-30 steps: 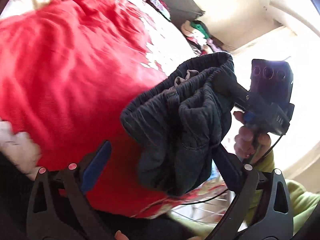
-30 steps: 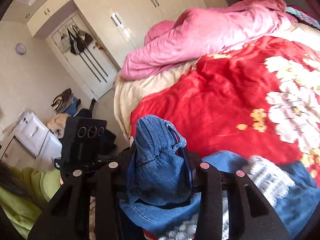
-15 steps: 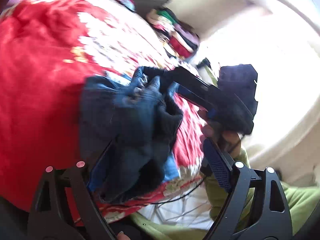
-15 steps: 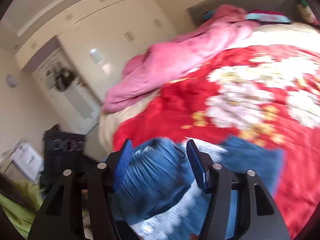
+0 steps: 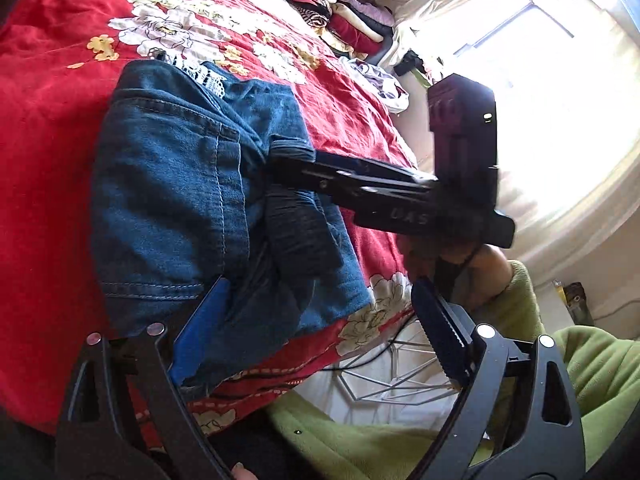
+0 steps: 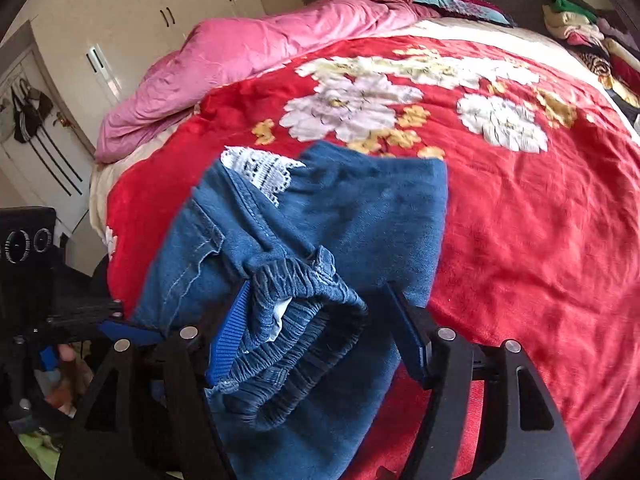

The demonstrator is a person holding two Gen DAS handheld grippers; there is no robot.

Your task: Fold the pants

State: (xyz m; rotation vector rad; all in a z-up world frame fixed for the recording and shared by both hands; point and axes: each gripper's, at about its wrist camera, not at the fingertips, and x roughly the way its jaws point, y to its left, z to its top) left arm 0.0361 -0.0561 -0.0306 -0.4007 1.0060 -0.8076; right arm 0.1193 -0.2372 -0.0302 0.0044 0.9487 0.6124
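Right wrist view looks over a bed (image 6: 520, 208) covered by a red blanket with large white flowers (image 6: 500, 122), and a pink quilt (image 6: 240, 48) is bunched along its far side. Blue denim pants (image 6: 360, 216) lie folded near the bed's front edge, with white lace trim (image 6: 260, 170) showing at their far end. Left wrist view shows a stack of folded clothes (image 5: 340, 8) beyond the bed by the bright window. The right gripper (image 6: 316, 332) has its fingers spreading apart around the elastic waistband (image 6: 296, 320), with a clear gap on the right-hand side. The left gripper (image 5: 320, 320) stands wide and opening over the near edge of the pants, not clamping them.
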